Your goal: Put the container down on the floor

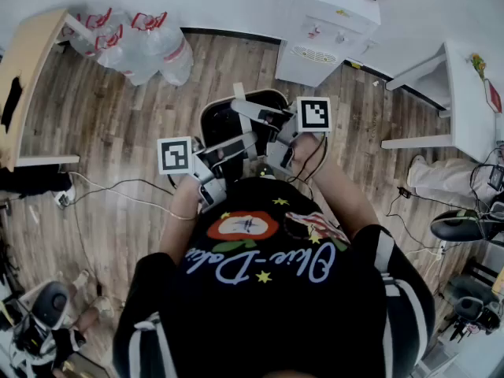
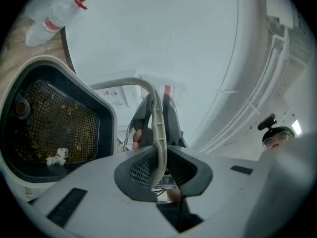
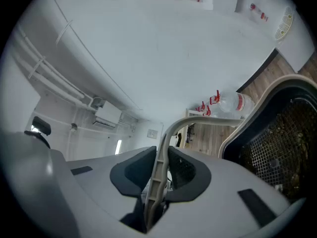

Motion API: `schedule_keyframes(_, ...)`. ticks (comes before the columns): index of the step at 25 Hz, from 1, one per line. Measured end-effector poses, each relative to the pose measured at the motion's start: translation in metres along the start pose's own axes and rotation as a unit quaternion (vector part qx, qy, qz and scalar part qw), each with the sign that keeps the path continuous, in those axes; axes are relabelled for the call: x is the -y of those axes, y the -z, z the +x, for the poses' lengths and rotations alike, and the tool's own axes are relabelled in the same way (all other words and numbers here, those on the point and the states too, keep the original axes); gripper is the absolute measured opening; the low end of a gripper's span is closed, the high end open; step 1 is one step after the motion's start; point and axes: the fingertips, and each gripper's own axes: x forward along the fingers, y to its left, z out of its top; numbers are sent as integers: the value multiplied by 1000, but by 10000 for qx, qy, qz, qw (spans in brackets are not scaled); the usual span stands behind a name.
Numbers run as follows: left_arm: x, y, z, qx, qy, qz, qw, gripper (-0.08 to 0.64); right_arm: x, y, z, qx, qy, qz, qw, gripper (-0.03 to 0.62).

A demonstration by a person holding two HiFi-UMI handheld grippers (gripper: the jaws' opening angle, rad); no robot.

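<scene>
The container (image 1: 214,121) is a cream-rimmed bin with a dark inside, and it hangs in front of my chest over the wooden floor. A mesh basket with crumbs lies inside it (image 2: 54,128) (image 3: 277,148). Its thin cream handle (image 2: 157,133) (image 3: 159,175) runs between the jaws of both grippers. My left gripper (image 1: 240,144) (image 2: 158,165) is shut on the handle from the left. From the right, my right gripper (image 1: 264,120) (image 3: 159,177) is shut on the same handle. Both gripper views look up past the handle at the ceiling.
Clear bags of plastic bottles (image 1: 134,42) lie on the floor at the back left. A white cabinet (image 1: 327,30) stands behind the container. A wooden table (image 1: 24,69) is at the left, a white table (image 1: 465,101) at the right. Cables (image 1: 118,191) trail across the floor.
</scene>
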Motion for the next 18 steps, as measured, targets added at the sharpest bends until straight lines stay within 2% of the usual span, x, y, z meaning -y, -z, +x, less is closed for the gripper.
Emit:
schedule_keyframes(9, -2, 0, 0, 3, -20, -29, 10000, 49, -3, 1, 2, 55, -56, 105, 9999, 66)
schedule_keyframes(18, -4, 0, -1, -15, -30, -115, 9999, 49, 4, 0, 0, 138, 96, 119, 9998, 64)
